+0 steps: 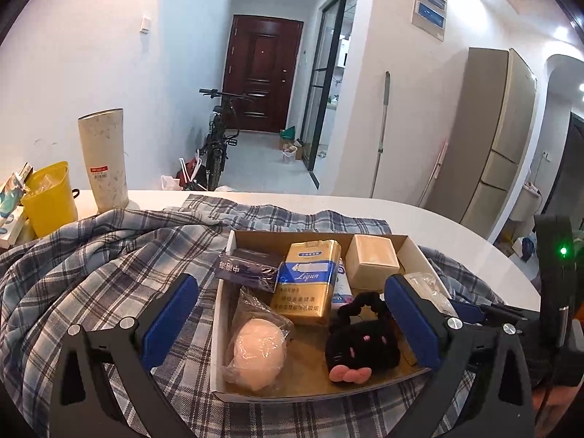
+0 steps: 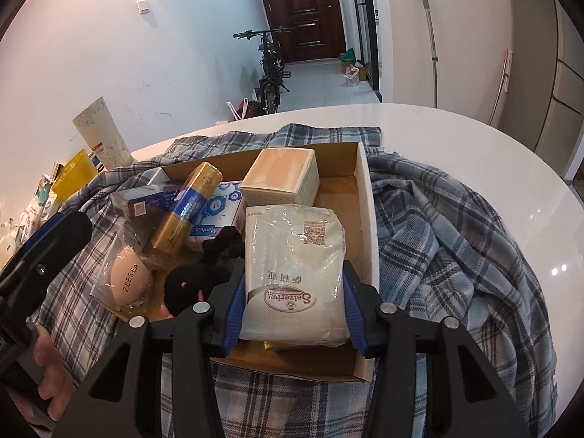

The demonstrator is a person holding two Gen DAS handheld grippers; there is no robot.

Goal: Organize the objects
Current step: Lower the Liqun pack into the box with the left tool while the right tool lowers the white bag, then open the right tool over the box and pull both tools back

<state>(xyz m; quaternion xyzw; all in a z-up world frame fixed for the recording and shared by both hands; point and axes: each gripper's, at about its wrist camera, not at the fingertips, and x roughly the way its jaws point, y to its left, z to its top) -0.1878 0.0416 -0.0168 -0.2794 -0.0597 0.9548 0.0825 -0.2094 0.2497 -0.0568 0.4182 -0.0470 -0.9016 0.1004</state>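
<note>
A shallow cardboard box [image 1: 218,332] lies on a plaid cloth [image 1: 109,273]. Inside are a gold carton [image 1: 310,284], a dark blue box [image 1: 248,266], a beige cube box [image 1: 370,261], a wrapped pink sponge [image 1: 257,354] and a black plush with a pink bow [image 1: 361,346]. My left gripper [image 1: 292,323] hangs open over the box's near half, one pad on each side of the sponge and the plush. My right gripper [image 2: 292,310] is shut on a white plastic-wrapped packet [image 2: 295,255], held low over the right side of the box [image 2: 367,211].
The cloth covers much of a white round table [image 2: 456,135]. A yellow bin [image 1: 49,197], a tall pale tube [image 1: 104,160] and small cartons stand at the table's left. A hand [image 2: 47,368] holds the left gripper. A bicycle and a door lie beyond.
</note>
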